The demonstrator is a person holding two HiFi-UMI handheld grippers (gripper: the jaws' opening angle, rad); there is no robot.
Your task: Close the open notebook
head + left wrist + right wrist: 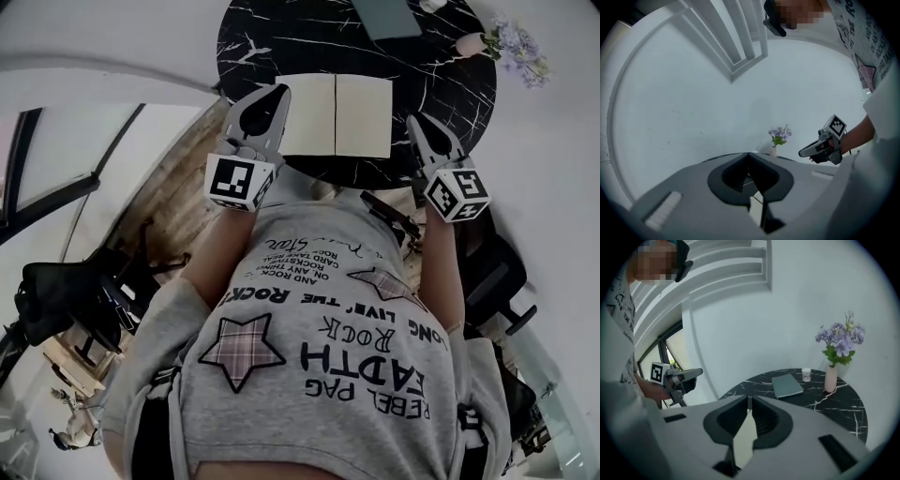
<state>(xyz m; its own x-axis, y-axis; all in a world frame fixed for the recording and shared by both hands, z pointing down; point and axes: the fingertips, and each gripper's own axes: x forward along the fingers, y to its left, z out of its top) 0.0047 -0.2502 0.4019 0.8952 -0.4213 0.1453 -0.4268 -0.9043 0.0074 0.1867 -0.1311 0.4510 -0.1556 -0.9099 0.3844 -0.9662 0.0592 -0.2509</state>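
Left gripper (277,92) and right gripper (418,120) both have their grey jaws pressed together on nothing. Between them the open notebook (335,114) lies flat, its cream pages blank, on a round black, white-veined marble table (272,37). The person's grey shirt (328,347) reads "ROCK".

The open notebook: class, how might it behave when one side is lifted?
The open notebook lies flat and looks thin, so probably light. Its halves meet at a centre fold, so a lifted side should hinge over. The smooth-looking table may let it slide.
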